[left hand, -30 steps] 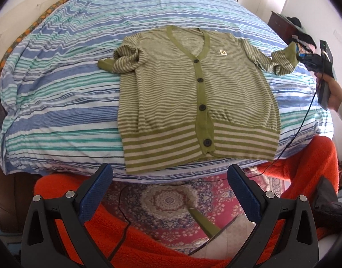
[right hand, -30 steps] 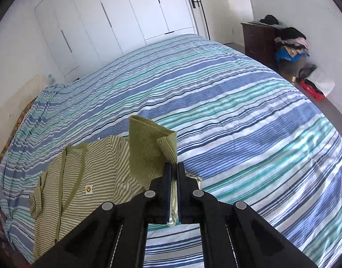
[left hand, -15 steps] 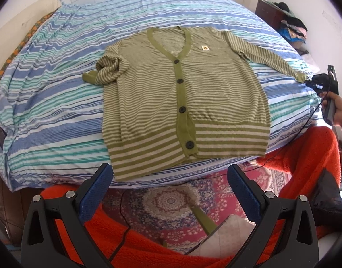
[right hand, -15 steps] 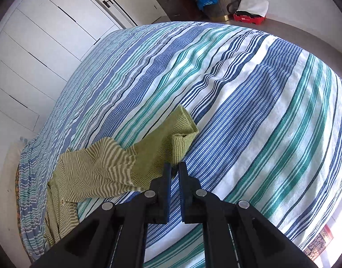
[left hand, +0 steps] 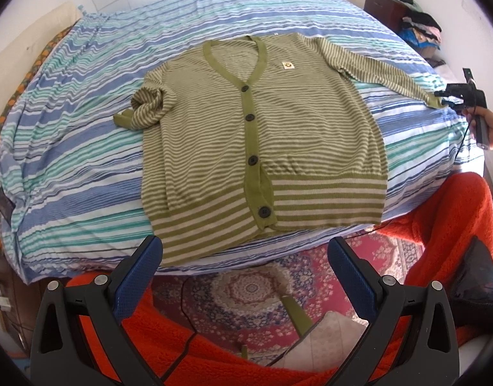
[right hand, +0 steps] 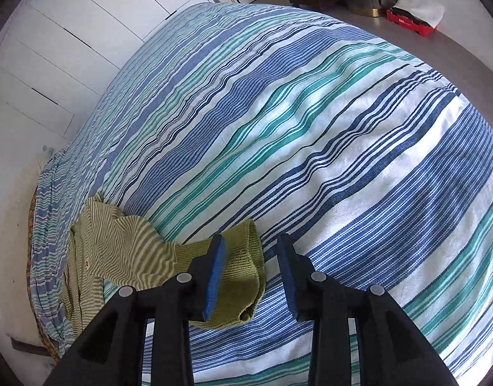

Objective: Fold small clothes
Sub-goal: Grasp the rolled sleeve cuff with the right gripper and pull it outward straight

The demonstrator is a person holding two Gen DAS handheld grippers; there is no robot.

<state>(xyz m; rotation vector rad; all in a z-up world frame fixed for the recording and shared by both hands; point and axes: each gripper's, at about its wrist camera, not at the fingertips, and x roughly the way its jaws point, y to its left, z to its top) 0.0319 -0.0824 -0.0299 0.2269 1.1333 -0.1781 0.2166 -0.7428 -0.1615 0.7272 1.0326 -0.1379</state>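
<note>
Covering the whole mattress, the striped bedspread (left hand: 85, 148) carried the green striped cardigan (left hand: 262, 148), which lay flat, buttoned and face up near the bed's front edge; no fold had been made. One sleeve (left hand: 378, 74) was stretched straight out to the side, while the other sleeve (left hand: 143, 109) remained bunched against the body and needed spreading. The left gripper (left hand: 246, 257) hung above the hem with its jaws wide apart and empty. The right gripper (right hand: 251, 270) was opening, its pads clear of the cuff (right hand: 243, 273), which lay on the bedspread between them.
</note>
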